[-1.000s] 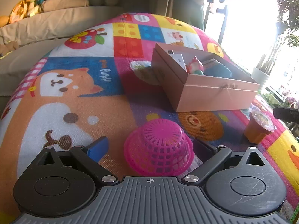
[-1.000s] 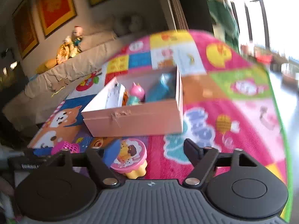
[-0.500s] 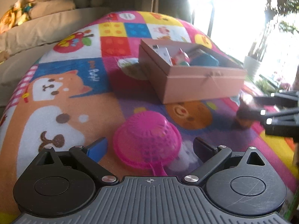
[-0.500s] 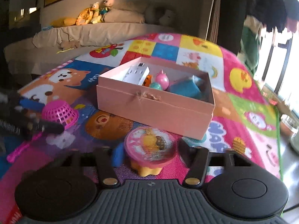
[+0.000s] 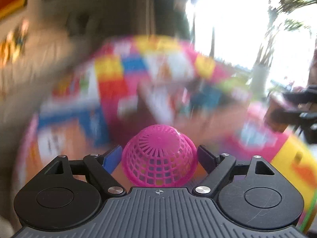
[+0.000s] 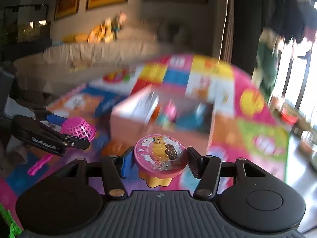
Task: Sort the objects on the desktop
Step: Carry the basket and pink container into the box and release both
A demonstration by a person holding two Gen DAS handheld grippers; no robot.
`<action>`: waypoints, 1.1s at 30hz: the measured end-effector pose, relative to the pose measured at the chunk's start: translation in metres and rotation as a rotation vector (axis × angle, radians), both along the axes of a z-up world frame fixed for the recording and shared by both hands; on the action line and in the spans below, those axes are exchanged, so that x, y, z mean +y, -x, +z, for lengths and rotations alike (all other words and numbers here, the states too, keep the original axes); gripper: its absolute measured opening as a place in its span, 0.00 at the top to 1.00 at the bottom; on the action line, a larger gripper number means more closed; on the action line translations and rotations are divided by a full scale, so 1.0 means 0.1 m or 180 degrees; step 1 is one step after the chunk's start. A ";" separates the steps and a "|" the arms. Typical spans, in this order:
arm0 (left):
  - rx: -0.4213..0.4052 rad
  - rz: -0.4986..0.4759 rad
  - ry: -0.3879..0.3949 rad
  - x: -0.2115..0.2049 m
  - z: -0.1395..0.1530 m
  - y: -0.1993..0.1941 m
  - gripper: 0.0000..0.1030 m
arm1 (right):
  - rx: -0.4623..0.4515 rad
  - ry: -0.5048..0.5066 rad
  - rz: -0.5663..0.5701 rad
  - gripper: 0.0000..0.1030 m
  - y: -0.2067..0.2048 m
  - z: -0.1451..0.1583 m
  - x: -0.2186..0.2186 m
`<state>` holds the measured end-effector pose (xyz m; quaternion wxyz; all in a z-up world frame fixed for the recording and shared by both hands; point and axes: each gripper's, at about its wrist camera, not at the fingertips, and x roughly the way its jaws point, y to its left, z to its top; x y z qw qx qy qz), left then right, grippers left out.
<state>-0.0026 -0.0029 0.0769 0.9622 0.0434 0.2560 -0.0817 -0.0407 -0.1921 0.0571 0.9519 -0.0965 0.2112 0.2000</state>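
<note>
Item 1, left gripper [image 5: 159, 155]: your fingers are clamped on the pink mesh basket [image 5: 159, 155], dome forward, rim toward the camera. In the right wrist view it hangs clear of the mat, its pink handle [image 6: 38, 165] trailing down behind.

Item 2, right gripper [image 6: 160, 159]: your fingers are closed against both sides of the jelly cup [image 6: 160, 158], with its pink cartoon lid and yellow fluted body. It appears lifted off the mat, though blur makes this uncertain.

Item 3, destination: the open pink cardboard box [image 6: 162, 123] sits on the patchwork play mat [image 6: 255, 123], just beyond the cup. It already holds a white carton, a small pink figure and something blue; details are smeared.

Step in hand, as judged: both pieces are picked and in carriage toward the box. The next move calls for bringing each over the open top and letting go one at a time, so the two grippers do not crowd the same opening.

Obstacles: the box's near wall must be cleared, and the contents leave limited room for the basket's handle.

Surroundings: sofa with stuffed toys, framed pictures, bright window.
</note>
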 end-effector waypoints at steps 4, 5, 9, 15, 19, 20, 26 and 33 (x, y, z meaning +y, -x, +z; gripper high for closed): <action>-0.0483 -0.0184 0.0003 -0.14 0.67 -0.29 0.15 | -0.0424 -0.0126 -0.0017 0.46 0.01 0.45 -0.11; -0.0560 -0.0229 -0.0010 -0.18 0.76 -0.42 0.15 | -0.0522 -0.0142 -0.0038 0.46 0.01 0.52 -0.12; -0.0651 -0.0345 -0.0135 -0.36 0.83 -0.93 0.15 | -0.0691 -0.0218 -0.0132 0.46 -0.08 0.66 -0.17; -0.0704 -0.0416 -0.0375 -0.58 0.46 -1.49 0.15 | -0.0530 -0.0243 -0.0150 0.46 -0.25 0.51 -0.25; -0.0494 -0.0559 -0.0611 -0.65 0.12 -1.64 0.14 | -0.0398 -0.0240 -0.0230 0.46 -0.40 0.40 -0.28; -0.0390 -0.0583 -0.0610 -0.63 0.05 -1.65 0.13 | -0.0376 -0.0236 -0.0245 0.46 -0.43 0.38 -0.29; -0.0091 -0.0306 -0.0104 -0.20 -0.04 -1.33 0.06 | -0.0353 -0.0227 -0.0297 0.46 -0.58 0.36 -0.30; 0.0038 -0.0460 0.0037 -0.10 -0.22 -0.98 0.06 | -0.0169 -0.0094 -0.0181 0.46 -1.02 0.36 -0.05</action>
